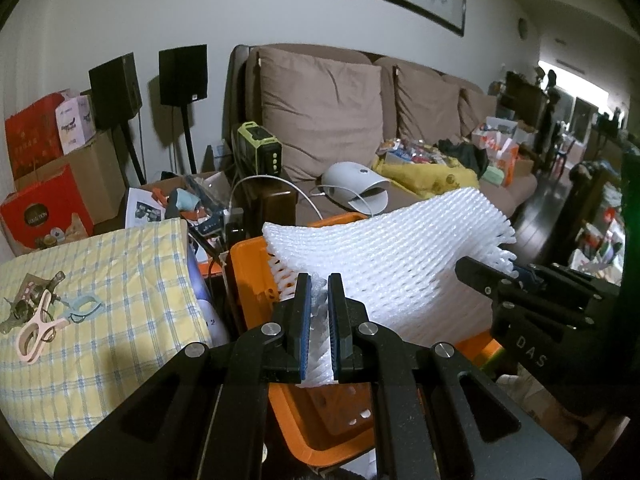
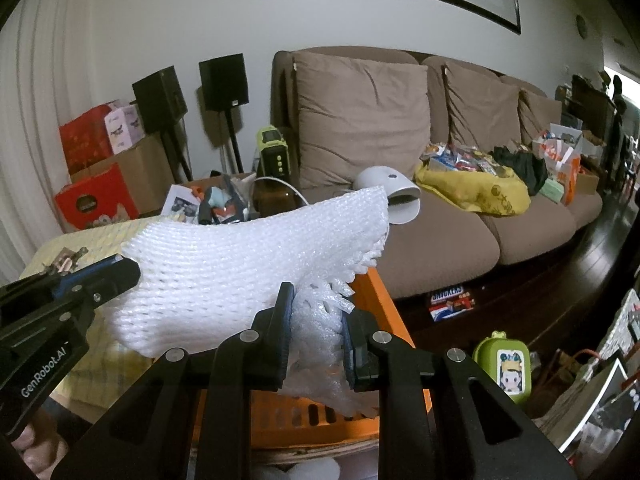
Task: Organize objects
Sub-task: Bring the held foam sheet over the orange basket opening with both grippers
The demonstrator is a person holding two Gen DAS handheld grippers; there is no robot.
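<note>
Both grippers hold one white foam net over an orange basket

The left gripper [image 1: 319, 280] has its fingers [image 1: 303, 312] pinched shut on one end of the foam net [image 1: 400, 248] (the right gripper [image 2: 316, 312] is clamped on the other, bunched end); the net spans between them, just above the orange basket [image 1: 248, 276], with the checked yellow cloth [image 1: 100, 280] left of the left fingers and a brown sofa [image 2: 440, 224] beyond
</note>
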